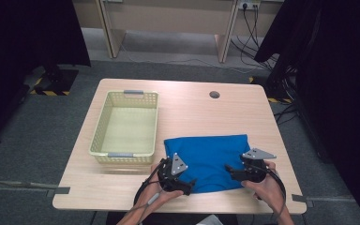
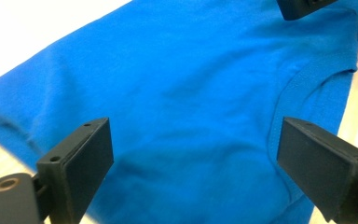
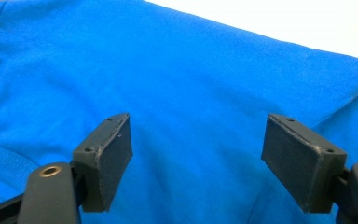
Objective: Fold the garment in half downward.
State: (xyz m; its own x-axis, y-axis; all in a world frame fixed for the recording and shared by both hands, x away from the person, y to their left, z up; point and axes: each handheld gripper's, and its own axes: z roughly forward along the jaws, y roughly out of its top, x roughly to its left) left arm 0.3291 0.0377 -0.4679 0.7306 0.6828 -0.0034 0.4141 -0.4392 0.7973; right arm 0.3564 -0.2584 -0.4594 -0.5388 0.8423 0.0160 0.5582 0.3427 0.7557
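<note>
A folded blue T-shirt (image 1: 207, 161) lies flat on the wooden table (image 1: 192, 108), near its front edge. My left gripper (image 1: 187, 183) hovers at the shirt's front left corner, jaws wide apart over the cloth (image 2: 186, 107), with the collar seam (image 2: 303, 79) close to one jaw. My right gripper (image 1: 230, 171) sits at the shirt's right side, jaws spread above the fabric (image 3: 191, 93) with nothing pinched. A tip of the right gripper (image 2: 303, 7) shows at the top of the left gripper view. Both hands reach in from the table's near side.
An empty pale yellow plastic basket (image 1: 98, 140) stands on the left half of the table, just left of the shirt. A round cable hole (image 1: 214, 94) is at the back. Dark curtains flank the table; desk legs and cables lie beyond.
</note>
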